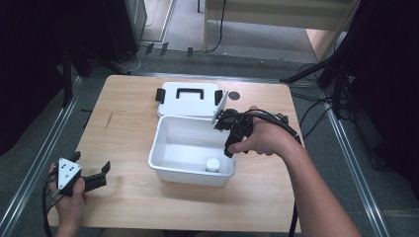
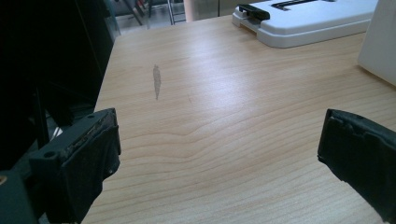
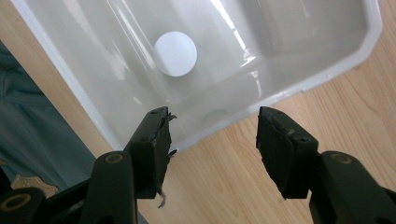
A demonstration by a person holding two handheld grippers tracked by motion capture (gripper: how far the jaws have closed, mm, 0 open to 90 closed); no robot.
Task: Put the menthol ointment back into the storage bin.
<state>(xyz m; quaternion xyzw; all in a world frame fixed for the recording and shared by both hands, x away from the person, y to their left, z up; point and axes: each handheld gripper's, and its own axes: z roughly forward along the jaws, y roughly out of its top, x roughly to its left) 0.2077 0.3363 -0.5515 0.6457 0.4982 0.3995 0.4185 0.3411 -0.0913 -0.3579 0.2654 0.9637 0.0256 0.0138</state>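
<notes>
An open white box [image 1: 160,143] stands mid-table, with a small white round-topped container [image 1: 212,164] upright in its near right corner. Its white lid [image 1: 190,98], with black handle and latches, lies flat just behind it. My right gripper [image 1: 229,149] hangs over the box's right rim, open, with nothing between its jaws. In the right gripper view the round container [image 3: 175,52] sits on the box floor [image 3: 280,42] beyond the open right gripper [image 3: 212,140]. My left gripper [image 1: 90,162] rests open at the table's front left, far from the box. The left gripper [image 2: 219,144] faces bare wood.
A small dark round spot [image 1: 233,95] marks the table right of the lid. A grey smudge [image 2: 157,80] lies on the wood ahead of the left gripper, with the lid [image 2: 308,18] and box wall [image 2: 380,42] farther right. Dark stands and cables surround the table.
</notes>
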